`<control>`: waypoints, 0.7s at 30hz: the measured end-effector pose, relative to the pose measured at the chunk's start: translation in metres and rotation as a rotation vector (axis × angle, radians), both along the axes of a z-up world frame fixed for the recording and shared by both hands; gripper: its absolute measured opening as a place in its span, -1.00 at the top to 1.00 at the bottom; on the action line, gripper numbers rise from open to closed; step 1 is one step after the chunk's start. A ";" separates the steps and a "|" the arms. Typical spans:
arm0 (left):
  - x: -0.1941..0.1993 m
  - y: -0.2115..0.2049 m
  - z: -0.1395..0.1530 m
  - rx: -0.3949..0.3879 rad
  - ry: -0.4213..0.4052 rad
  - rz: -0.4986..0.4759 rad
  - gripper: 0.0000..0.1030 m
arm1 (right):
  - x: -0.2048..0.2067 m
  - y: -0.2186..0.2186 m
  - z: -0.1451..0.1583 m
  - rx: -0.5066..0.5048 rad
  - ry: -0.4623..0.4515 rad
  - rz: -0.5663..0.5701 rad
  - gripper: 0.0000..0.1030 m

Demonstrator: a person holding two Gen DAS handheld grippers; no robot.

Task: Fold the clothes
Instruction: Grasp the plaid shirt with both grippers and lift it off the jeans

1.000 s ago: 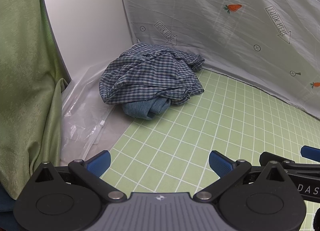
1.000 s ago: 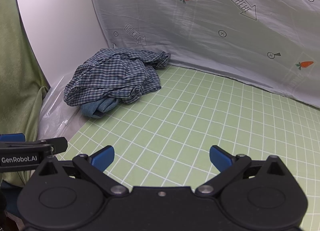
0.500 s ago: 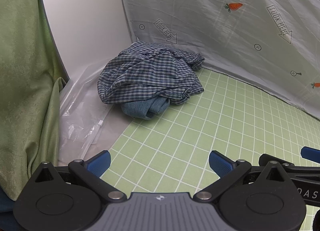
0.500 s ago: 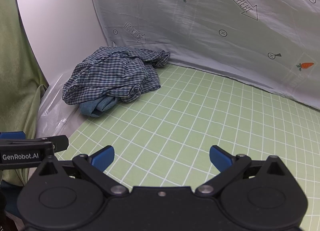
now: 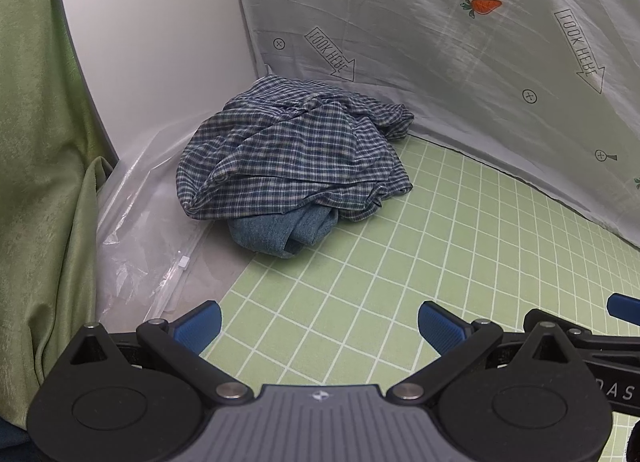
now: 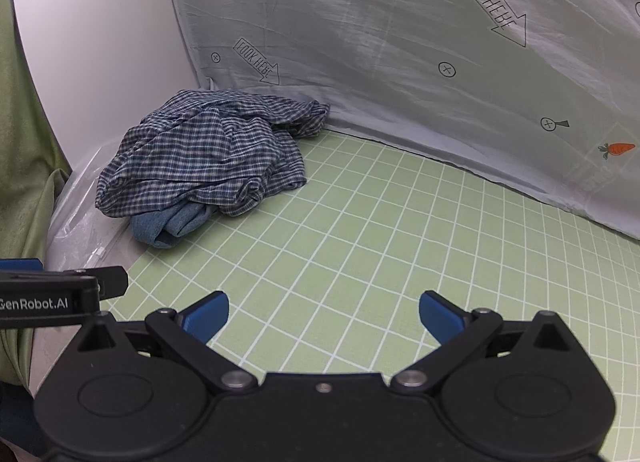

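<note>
A crumpled blue plaid shirt lies in a heap at the back left corner of the green grid mat. A folded blue denim-like garment pokes out from under its near edge. My left gripper hovers open over the mat's near left part, well short of the heap, nothing between its blue pads. My right gripper is open too, empty, beside the left one and farther from the clothes. The left gripper's body shows at the right view's left edge.
A clear plastic bag lies left of the mat beside the heap. A grey printed sheet hangs behind the mat, a white panel to its left. Green curtain fabric hangs at the far left.
Both views have shifted slightly, with the heap sliding a little left in the frames. The clothes lie as before and both grippers stay open.
</note>
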State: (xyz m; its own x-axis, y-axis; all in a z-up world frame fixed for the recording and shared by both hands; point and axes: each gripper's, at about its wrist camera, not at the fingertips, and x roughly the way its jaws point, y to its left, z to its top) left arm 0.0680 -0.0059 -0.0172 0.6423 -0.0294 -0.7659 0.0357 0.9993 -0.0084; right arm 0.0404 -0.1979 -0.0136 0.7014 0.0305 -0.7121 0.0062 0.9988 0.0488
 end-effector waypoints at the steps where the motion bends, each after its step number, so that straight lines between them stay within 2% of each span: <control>1: 0.007 0.001 -0.002 0.004 0.004 0.003 -1.00 | 0.007 -0.001 -0.001 0.005 0.003 -0.007 -0.99; 8: 0.076 0.025 -0.018 0.033 0.040 0.063 -1.00 | 0.074 -0.005 -0.010 0.005 0.014 -0.036 -0.99; 12: 0.123 0.049 -0.032 0.064 0.058 0.120 -1.00 | 0.125 -0.001 -0.021 0.005 0.024 -0.045 -0.99; 17: 0.179 0.074 -0.058 0.068 0.109 0.162 -1.00 | 0.194 0.011 -0.045 0.022 0.060 -0.022 -0.98; 21: 0.206 0.089 -0.073 0.058 0.131 0.190 -1.00 | 0.241 0.024 -0.067 0.052 0.091 0.010 -0.87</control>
